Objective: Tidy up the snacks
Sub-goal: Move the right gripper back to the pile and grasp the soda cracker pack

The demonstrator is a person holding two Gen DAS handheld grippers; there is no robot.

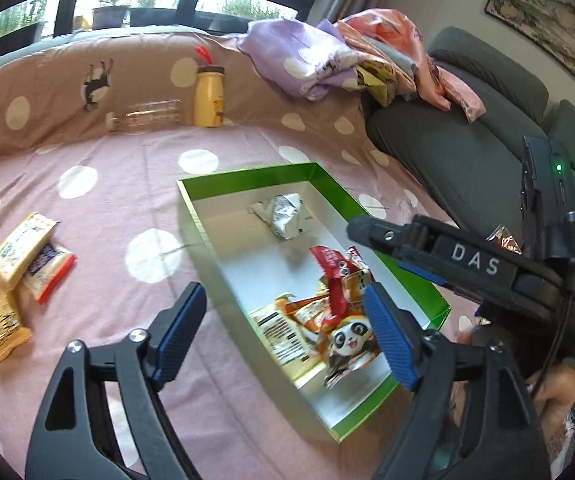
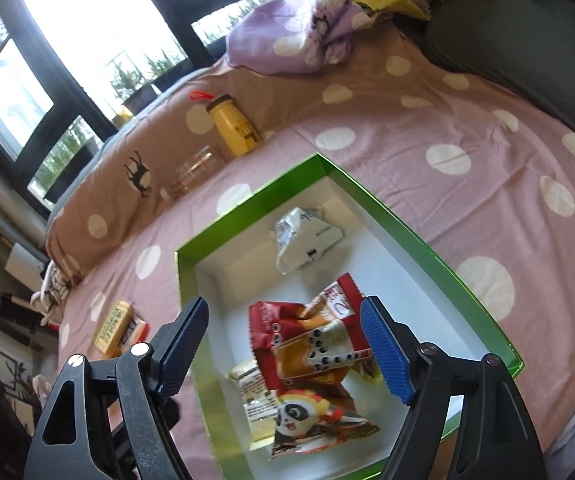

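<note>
Snacks (image 2: 311,360) piled in green box (image 2: 427,240) on bed, right under my right claw (image 2: 283,344), released, nothing gripped. Left claw (image 1: 283,332) also released, over box's near-left edge.

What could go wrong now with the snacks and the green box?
1. Three snack packets lie out on the spotted sheet, overlapping; the open left tongs might pinch two together.
2. The green box sits on soft bedding, so a nudge from either tongs could tip or slide it.
3. The packets inside pile at the near end, under the open right tongs; the panda packet could snag and spill.
</note>
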